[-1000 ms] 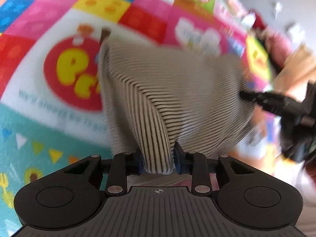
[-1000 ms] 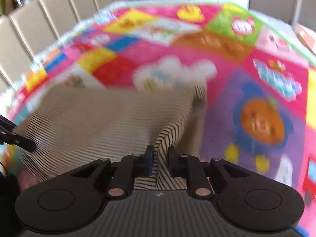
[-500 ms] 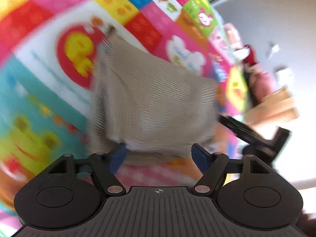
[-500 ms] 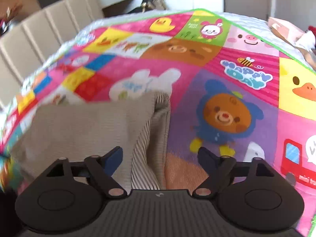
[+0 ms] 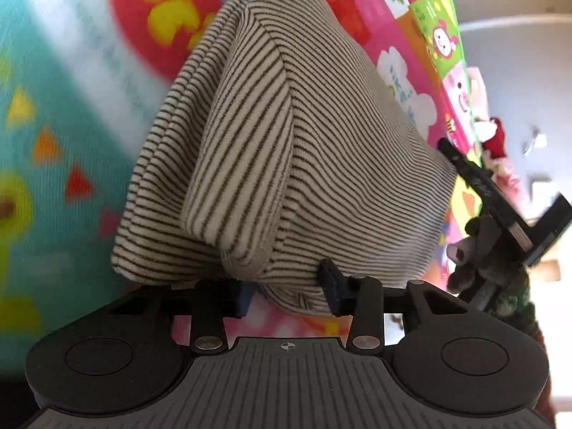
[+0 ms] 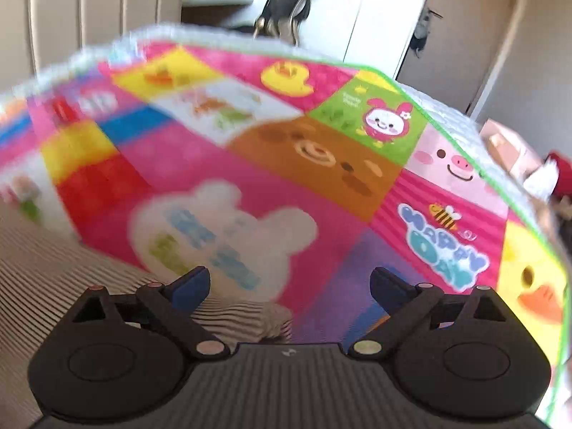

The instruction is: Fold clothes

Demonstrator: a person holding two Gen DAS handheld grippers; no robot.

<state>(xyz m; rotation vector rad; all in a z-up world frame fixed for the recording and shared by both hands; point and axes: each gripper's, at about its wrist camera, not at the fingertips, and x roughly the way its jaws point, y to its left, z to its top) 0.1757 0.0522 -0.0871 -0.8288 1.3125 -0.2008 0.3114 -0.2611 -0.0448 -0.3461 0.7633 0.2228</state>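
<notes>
Left gripper (image 5: 286, 295) fingers part-spread, striped garment (image 5: 286, 150) fold between them, right gripper (image 6: 289, 284) fingers wide apart, garment edge below-left, mat (image 6: 357, 186) ahead.

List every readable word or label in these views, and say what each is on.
"HAPPY DAY": pink striped square of the play mat.
Small text by the rabbit on the mat's green square: too small to read.
Blue letters on the white cloud: blurred.
Yellow letters on the red circle: cut off, unreadable.
Striped garment: no text.
</notes>
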